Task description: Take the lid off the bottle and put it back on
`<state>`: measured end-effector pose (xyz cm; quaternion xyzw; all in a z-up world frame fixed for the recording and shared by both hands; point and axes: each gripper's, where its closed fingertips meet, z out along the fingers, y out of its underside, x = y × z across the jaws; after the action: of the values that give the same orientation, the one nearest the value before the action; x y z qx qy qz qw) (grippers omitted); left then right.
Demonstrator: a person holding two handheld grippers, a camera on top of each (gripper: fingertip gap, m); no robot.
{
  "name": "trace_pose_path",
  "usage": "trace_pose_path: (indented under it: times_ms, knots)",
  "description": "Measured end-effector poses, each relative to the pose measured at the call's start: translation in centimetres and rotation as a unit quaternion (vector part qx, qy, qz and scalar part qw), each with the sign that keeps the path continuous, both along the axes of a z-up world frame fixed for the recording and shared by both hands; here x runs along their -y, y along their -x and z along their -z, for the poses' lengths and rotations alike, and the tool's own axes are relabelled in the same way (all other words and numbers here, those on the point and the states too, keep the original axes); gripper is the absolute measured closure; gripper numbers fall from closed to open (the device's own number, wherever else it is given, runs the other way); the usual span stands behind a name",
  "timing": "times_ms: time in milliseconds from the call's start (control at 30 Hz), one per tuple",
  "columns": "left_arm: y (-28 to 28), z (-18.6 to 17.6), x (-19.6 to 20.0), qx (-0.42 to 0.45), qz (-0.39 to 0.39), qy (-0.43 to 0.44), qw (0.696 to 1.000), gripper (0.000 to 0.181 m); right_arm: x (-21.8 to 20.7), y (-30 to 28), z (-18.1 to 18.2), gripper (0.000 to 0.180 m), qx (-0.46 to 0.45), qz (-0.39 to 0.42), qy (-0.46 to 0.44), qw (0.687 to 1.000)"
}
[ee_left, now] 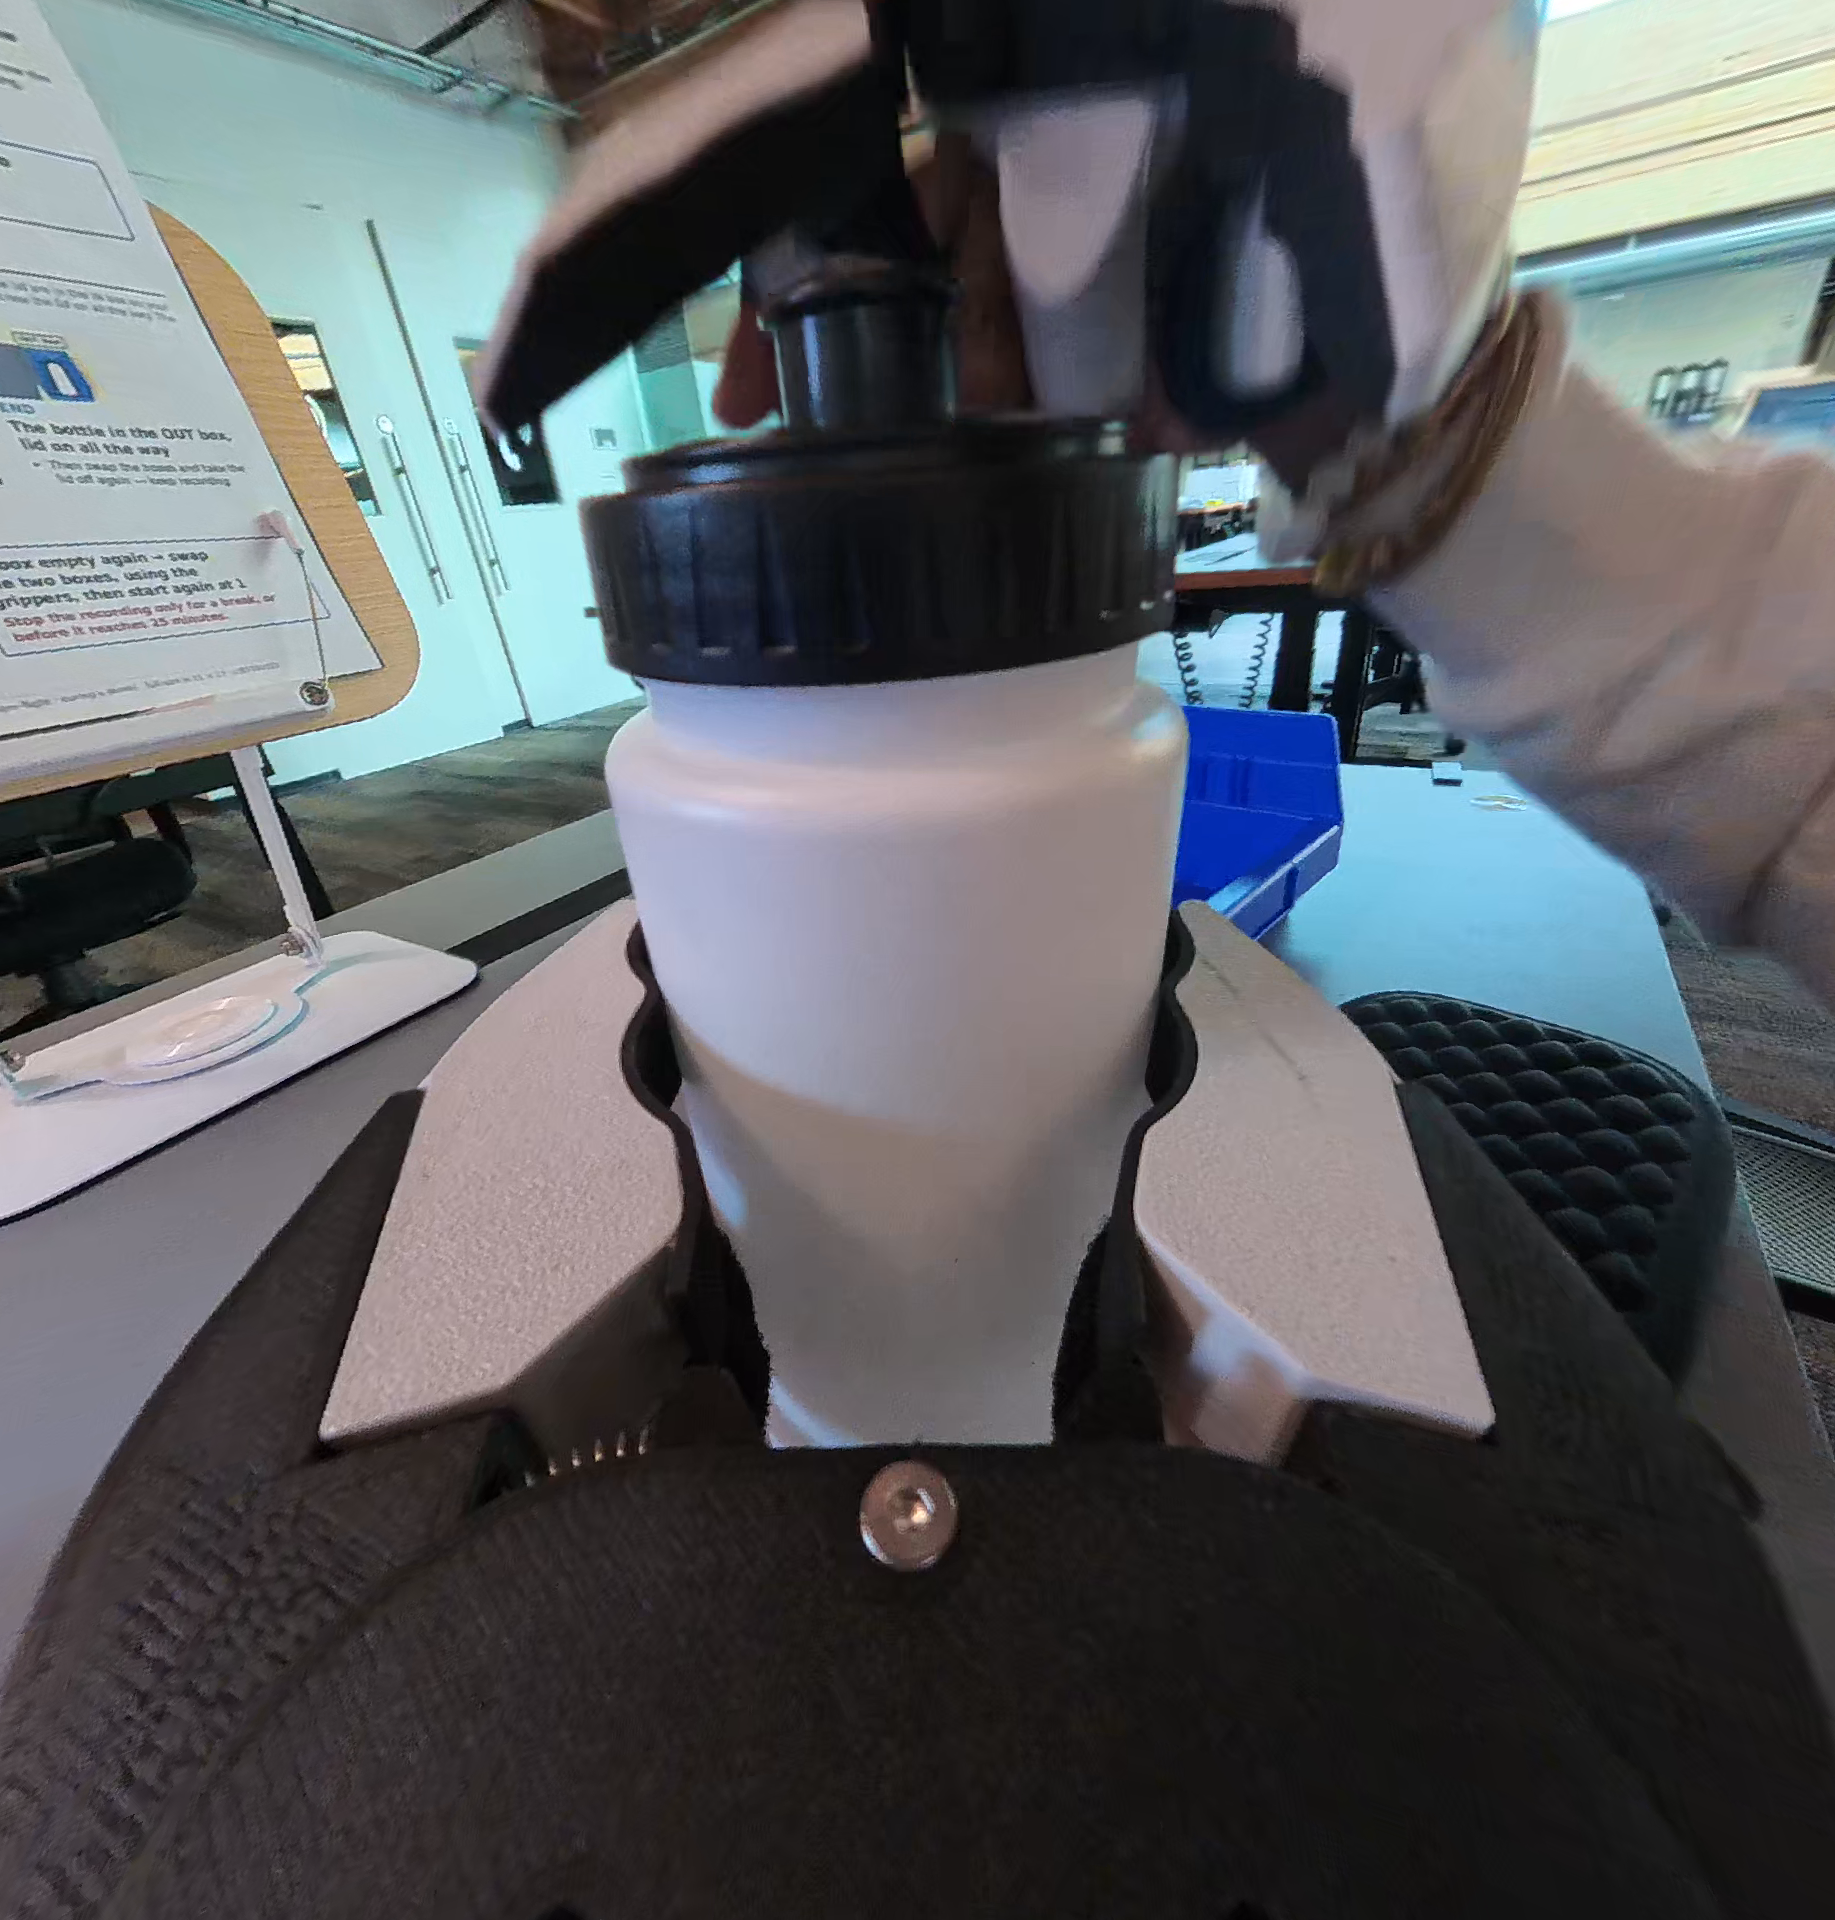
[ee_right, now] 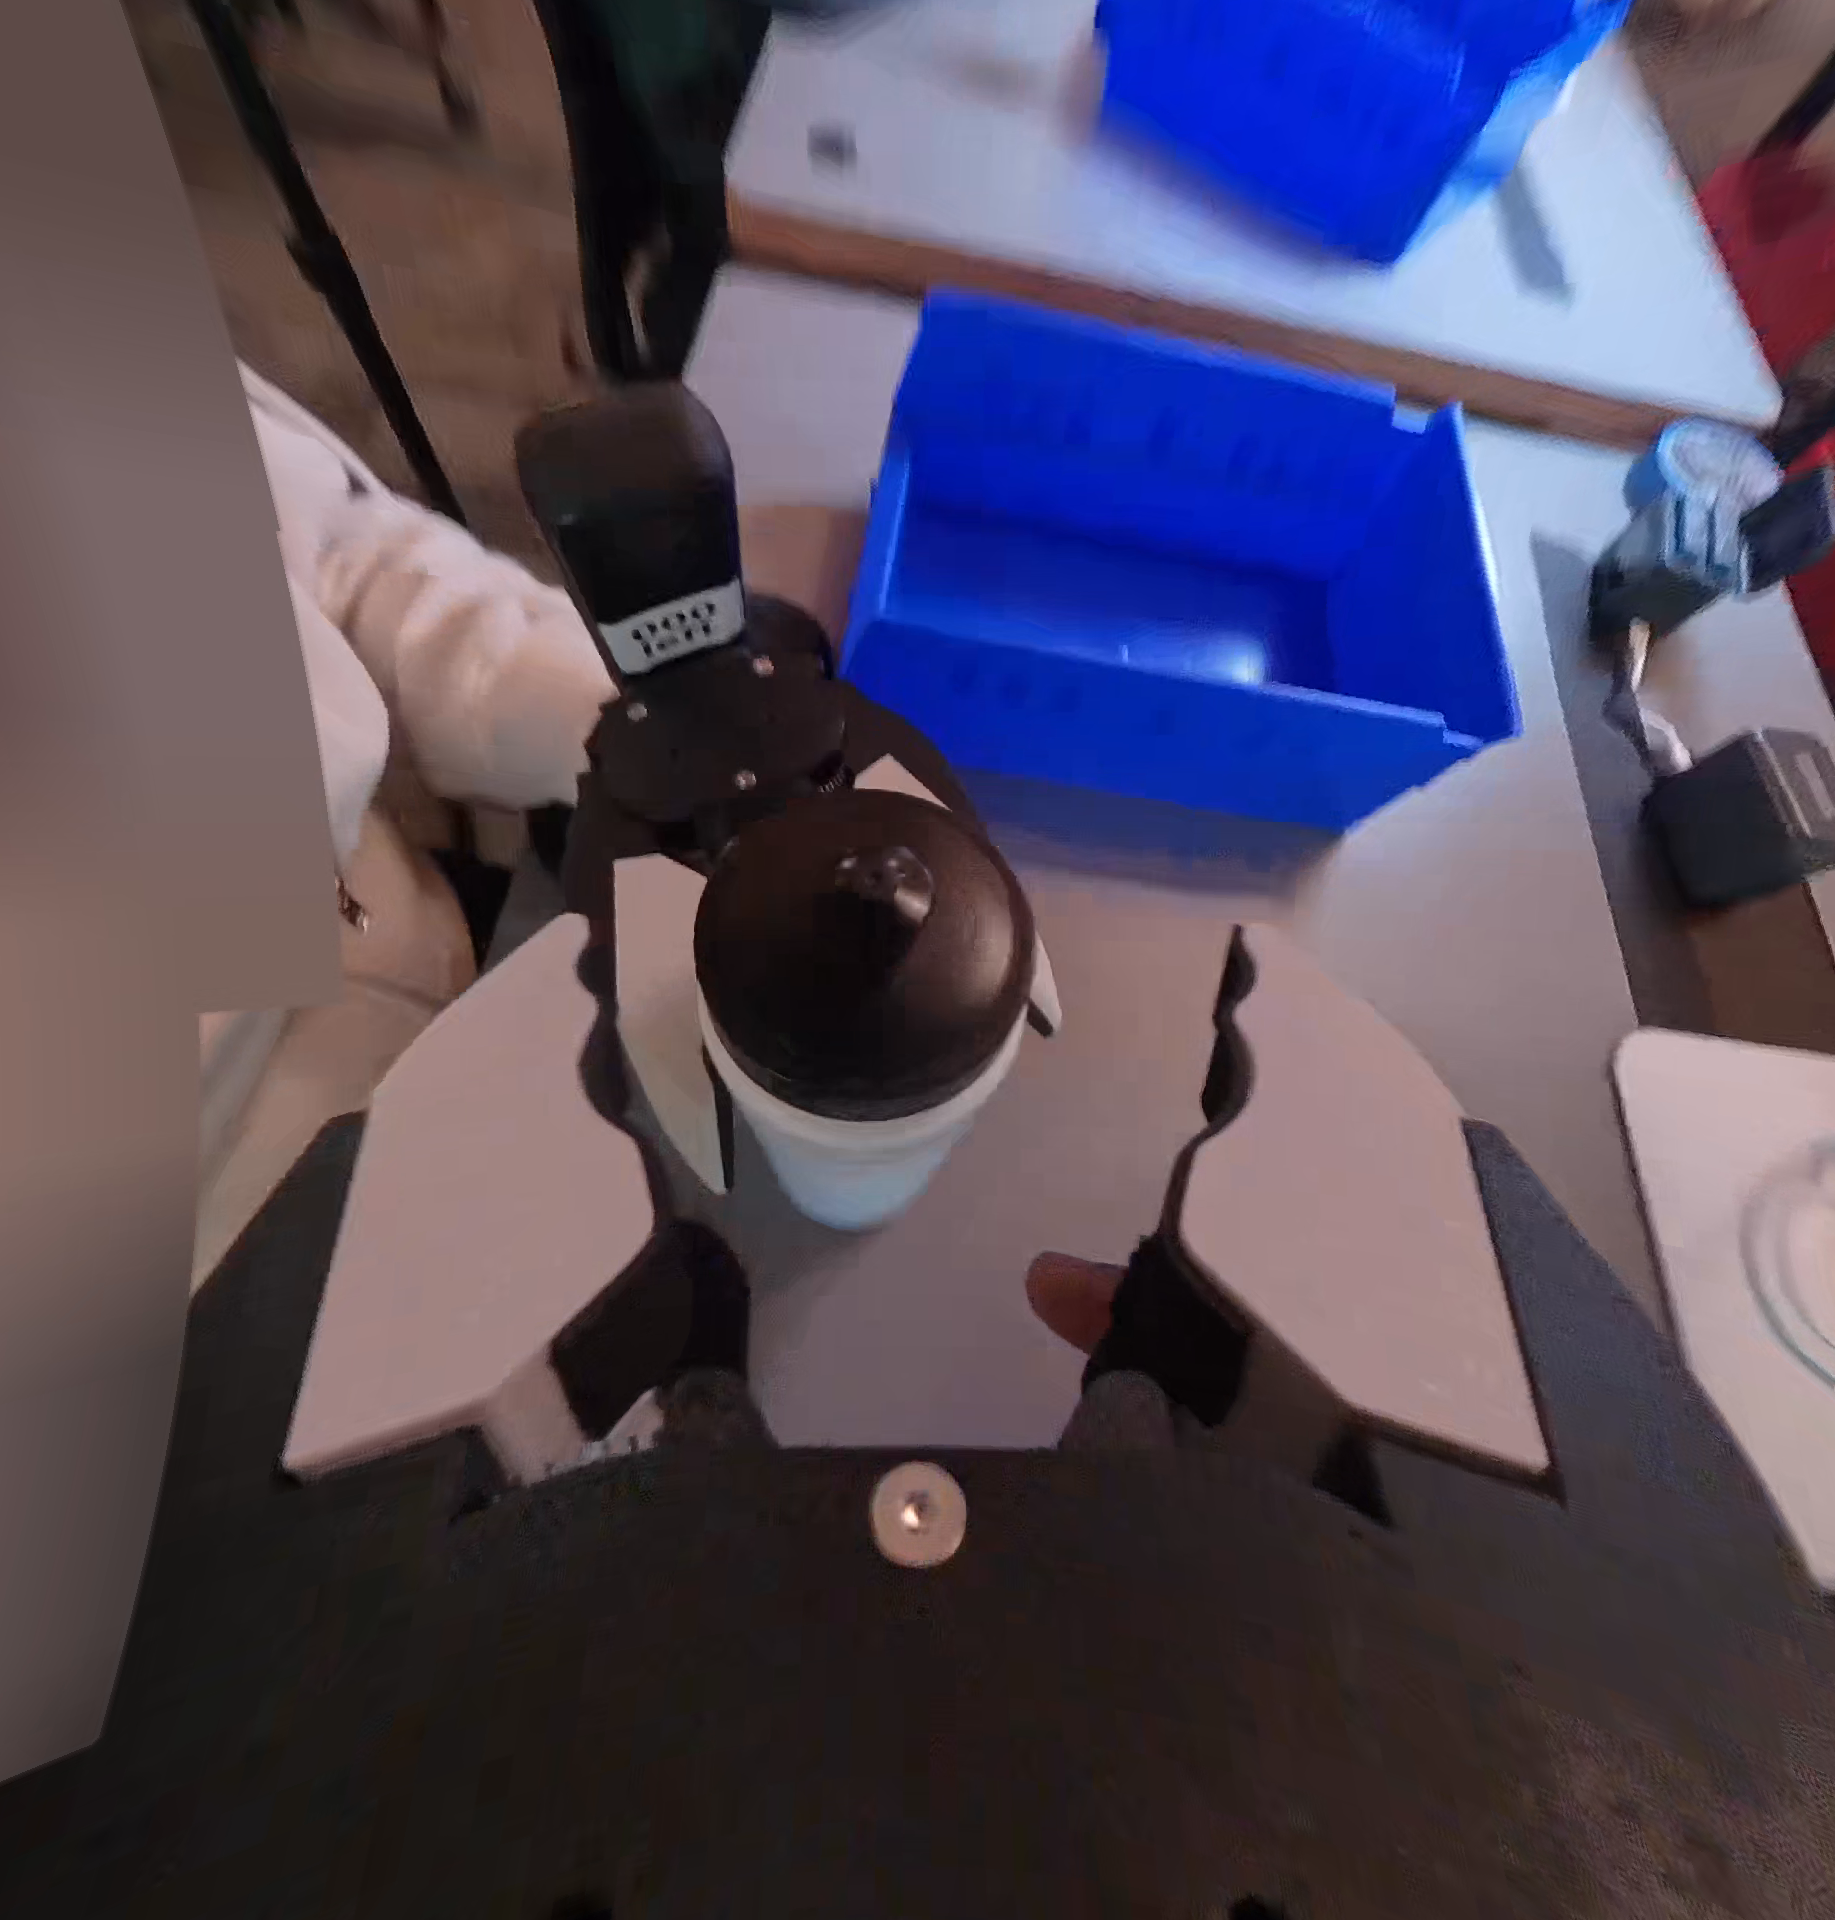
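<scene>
A white bottle (ee_left: 892, 935) stands upright, clamped between the fingers of my left gripper (ee_left: 908, 925), which is shut on its body. A black ribbed lid (ee_left: 882, 551) with a spout (ee_left: 861, 353) sits on the bottle's neck. My right gripper (ee_left: 954, 239) is blurred just above the lid, with its jaws spread either side of the spout. In the right wrist view I look down on the lid (ee_right: 861, 966) and the bottle (ee_right: 851, 1164). My right gripper (ee_right: 913, 935) is open and holds nothing. The left gripper (ee_right: 705, 748) holds the bottle from behind.
A blue bin (ee_right: 1183, 603) stands on the grey table (ee_right: 1412, 935) just behind the bottle, and a second one (ee_right: 1328, 104) farther back. A sheet on a white stand (ee_left: 113, 416) is at the left. A black mesh chair back (ee_left: 1547, 1122), a black box and cable (ee_right: 1754, 810) are nearby. My hands' fingertips stand some 8 cm from each other.
</scene>
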<state>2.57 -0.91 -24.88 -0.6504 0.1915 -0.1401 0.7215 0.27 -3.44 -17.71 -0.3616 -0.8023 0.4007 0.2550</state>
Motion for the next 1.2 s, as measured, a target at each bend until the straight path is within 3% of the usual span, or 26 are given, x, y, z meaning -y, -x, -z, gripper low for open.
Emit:
trace_pose_path:
  times_ms: [100, 233, 300, 433, 633, 733, 833, 1000, 1200]
  knots:
    - [-0.3, 0.0, 0.1, 0.005, 0.011, 0.0, 1.0, 0.091, 1.0, -0.2, 2.0, 0.068, -0.067, -0.016, 0.067, 0.995]
    - [-0.4, 0.0, 0.1, 0.006, 0.015, -0.002, 1.0, 0.091, 1.7, 0.5, 2.0, 0.097, -0.131, -0.004, 0.113, 0.985]
    - [-0.4, 0.0, 0.1, 0.007, 0.011, -0.002, 1.0, 0.091, 1.5, 0.7, 2.0, 0.102, -0.147, 0.023, 0.118, 0.982]
    - [-0.1, 0.1, 0.0, 0.01, -0.011, 0.001, 1.0, 0.091, 0.9, 1.2, 2.1, 0.102, -0.175, 0.131, 0.123, 0.968]
    - [0.2, 0.1, -0.1, 0.007, -0.03, 0.002, 1.0, 0.092, 0.1, 0.5, 2.4, 0.103, -0.196, 0.343, 0.095, 0.914]
    - [0.7, 0.1, -0.1, 0.023, -0.029, 0.007, 0.999, 0.092, 1.5, -0.9, 2.5, 0.097, -0.19, 0.338, 0.109, 0.916]
    - [0.7, 0.1, -0.1, 0.019, -0.03, 0.006, 0.999, 0.092, 2.6, -2.6, 2.6, 0.114, -0.163, 0.3, 0.134, 0.93]
    - [0.0, 0.0, 0.0, 0.005, -0.017, -0.007, 1.0, 0.092, -0.2, -2.8, 0.8, 0.101, -0.228, 0.289, 0.127, 0.921]
    - [-0.2, -0.1, 0.2, 0.008, 0.0, -0.011, 1.0, 0.092, 1.5, 0.5, 0.7, 0.089, -0.225, 0.135, 0.148, 0.954]
